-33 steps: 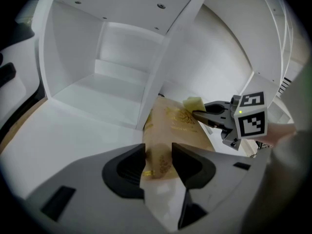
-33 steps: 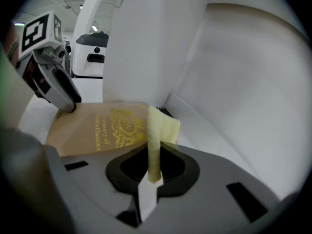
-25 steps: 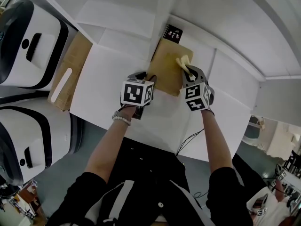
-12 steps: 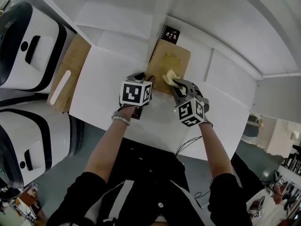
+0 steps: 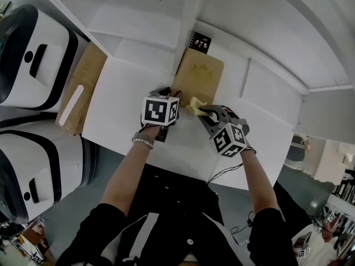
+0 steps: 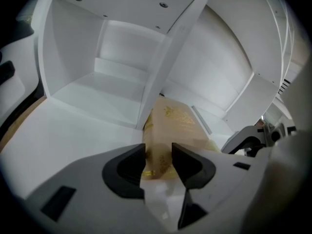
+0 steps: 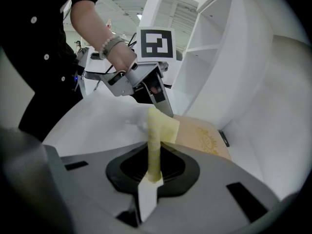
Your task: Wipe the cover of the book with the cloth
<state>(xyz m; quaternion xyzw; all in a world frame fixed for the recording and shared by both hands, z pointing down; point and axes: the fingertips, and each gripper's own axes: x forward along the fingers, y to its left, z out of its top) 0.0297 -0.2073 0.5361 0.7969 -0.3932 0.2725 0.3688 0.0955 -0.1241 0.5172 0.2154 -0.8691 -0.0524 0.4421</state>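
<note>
Yellow cloth [image 7: 161, 126] in right hand-held gripper [image 7: 154, 169]

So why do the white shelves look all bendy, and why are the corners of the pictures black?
Left gripper view: the wide-angle lens curves the straight shelf divider and darkens the corners. Right gripper view: same rounding and black rim; the cloth close to the lens looks soft, the book behind it a bit clearer. Head view: the tabletop edges bow too, under even light without harsh glare.
</note>
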